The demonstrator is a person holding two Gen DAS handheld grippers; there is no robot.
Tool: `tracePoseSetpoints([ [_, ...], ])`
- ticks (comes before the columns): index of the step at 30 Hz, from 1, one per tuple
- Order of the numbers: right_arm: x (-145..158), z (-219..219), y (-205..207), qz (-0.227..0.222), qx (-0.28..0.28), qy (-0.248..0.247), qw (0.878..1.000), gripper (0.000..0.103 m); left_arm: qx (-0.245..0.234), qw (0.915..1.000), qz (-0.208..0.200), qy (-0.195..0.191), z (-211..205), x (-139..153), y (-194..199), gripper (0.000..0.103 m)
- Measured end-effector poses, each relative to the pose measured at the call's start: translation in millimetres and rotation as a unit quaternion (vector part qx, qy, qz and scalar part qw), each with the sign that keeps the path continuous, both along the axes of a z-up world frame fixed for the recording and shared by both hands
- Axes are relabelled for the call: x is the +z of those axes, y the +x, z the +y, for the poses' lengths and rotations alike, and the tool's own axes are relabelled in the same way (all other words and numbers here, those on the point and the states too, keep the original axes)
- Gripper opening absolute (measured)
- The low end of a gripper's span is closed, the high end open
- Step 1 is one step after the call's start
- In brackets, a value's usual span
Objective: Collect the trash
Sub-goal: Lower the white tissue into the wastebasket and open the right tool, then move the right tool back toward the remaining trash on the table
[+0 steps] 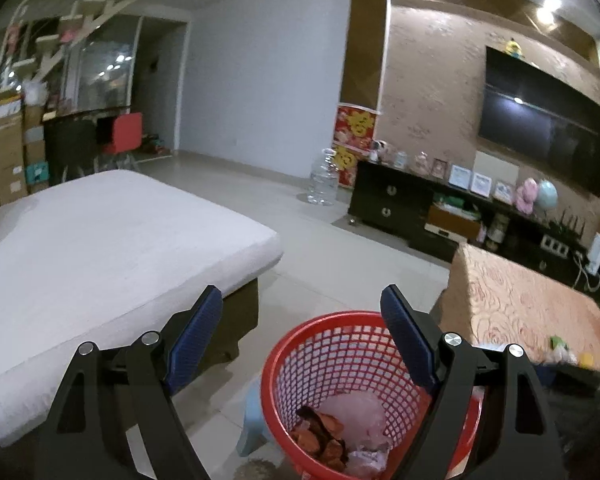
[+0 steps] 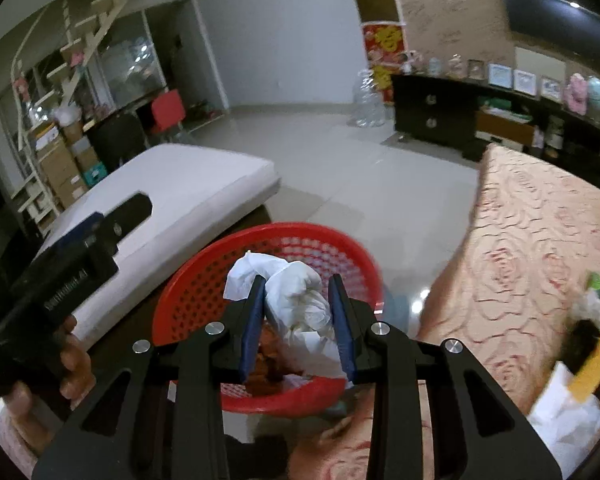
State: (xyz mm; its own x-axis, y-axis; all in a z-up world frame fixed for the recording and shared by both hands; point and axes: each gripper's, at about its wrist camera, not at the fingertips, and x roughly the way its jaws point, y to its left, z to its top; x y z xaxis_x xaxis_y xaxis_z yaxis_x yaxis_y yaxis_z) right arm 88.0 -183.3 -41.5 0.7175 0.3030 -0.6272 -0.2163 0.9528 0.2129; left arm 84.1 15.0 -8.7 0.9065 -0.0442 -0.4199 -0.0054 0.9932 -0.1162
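Note:
A red mesh basket (image 1: 340, 360) stands on the floor with brown scraps (image 1: 320, 436) and pale plastic inside. My left gripper (image 1: 300, 300) hangs over its near-left side, open, with nothing between the blue pads. In the right wrist view the same basket (image 2: 204, 280) lies below my right gripper (image 2: 297, 284), which is shut on a crumpled white tissue (image 2: 296, 292) held above the basket's mouth. The left gripper (image 2: 112, 228) shows at the left of that view, in a hand (image 2: 72, 356). More litter lies on the rose-patterned table (image 2: 520, 248): a green wrapper (image 2: 598, 282) and white paper (image 2: 560, 412).
A white mattress (image 1: 100, 248) on a low dark base is left of the basket. A light blue stool (image 1: 252, 420) stands against the basket. A black TV cabinet (image 1: 400, 204) and a large water bottle (image 1: 324, 176) stand by the far wall across tiled floor.

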Motion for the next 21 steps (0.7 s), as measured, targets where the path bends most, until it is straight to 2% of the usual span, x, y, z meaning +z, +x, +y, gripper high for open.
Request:
tracePoseSetpoints([
  [3,-8.2,15.0,5.6,0.015,0.021,0.001,1.000,0.034,0.003,1.0000,0.000,-0.003,2.9,0.9,-0.5,0.079],
  [7,-16.0,27.2,6.1,0.028,0.033,0.000,0.999,0.050,0.003,1.0000,-0.002,-0.005,4.6,1.0,1.1,0.079],
  [9,-18.0,27.4,5.4,0.031,0.030,0.001,0.999,0.054,0.004,1.0000,-0.002,-0.009,5.7,1.3,1.0,0.079],
  [21,-6.6,15.5,-12.4,0.007,0.015,-0.002,1.000,0.062,-0.006,0.9999,-0.009,-0.006,0.2,1.5,-2.5,0.079],
])
